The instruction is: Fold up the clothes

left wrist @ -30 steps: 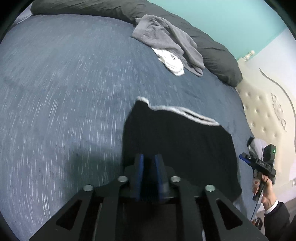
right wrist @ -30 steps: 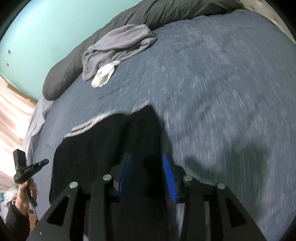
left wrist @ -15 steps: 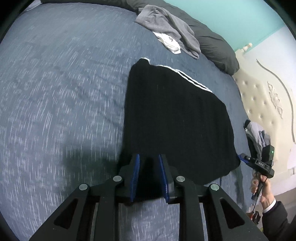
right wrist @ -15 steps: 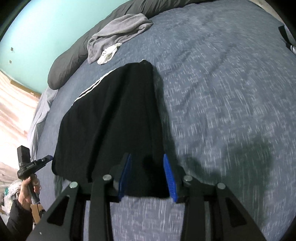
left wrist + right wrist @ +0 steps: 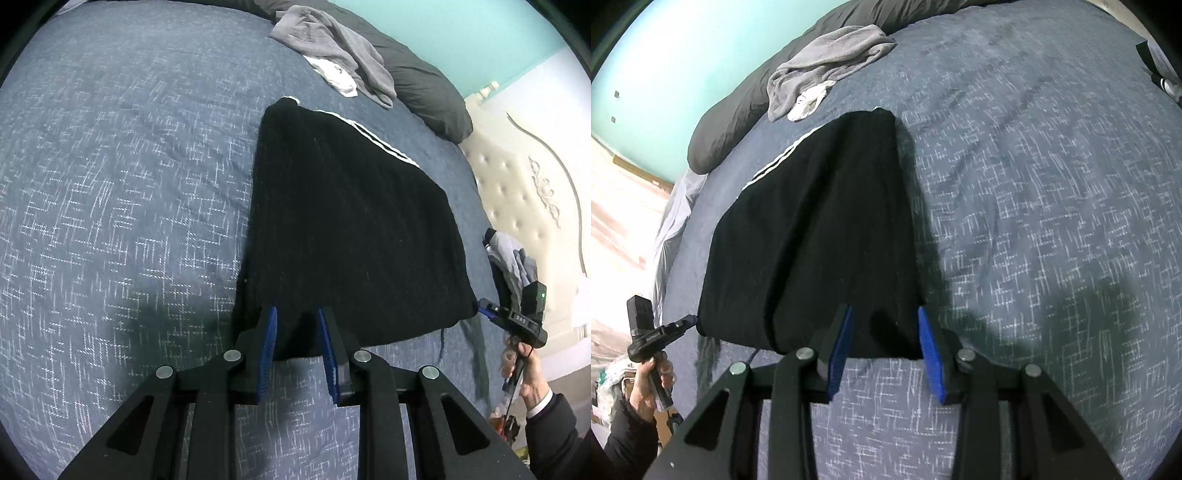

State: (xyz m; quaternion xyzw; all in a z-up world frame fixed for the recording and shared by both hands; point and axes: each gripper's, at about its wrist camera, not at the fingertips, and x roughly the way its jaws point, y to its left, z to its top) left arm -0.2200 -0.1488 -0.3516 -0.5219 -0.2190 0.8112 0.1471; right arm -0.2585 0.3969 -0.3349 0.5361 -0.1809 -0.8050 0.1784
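You've laid the black track pants [image 5: 351, 229] flat; left gripper [image 5: 297, 343] and right gripper [image 5: 884, 343] spread — next, regrip for another fold

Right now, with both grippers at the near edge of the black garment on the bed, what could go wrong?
1. The left gripper and right gripper both stand open around the near hem of the black garment with white side stripes; closing too shallow may catch only one layer.
2. The blue-grey patterned bedspread lies directly beneath, so the fingers may pinch it too.
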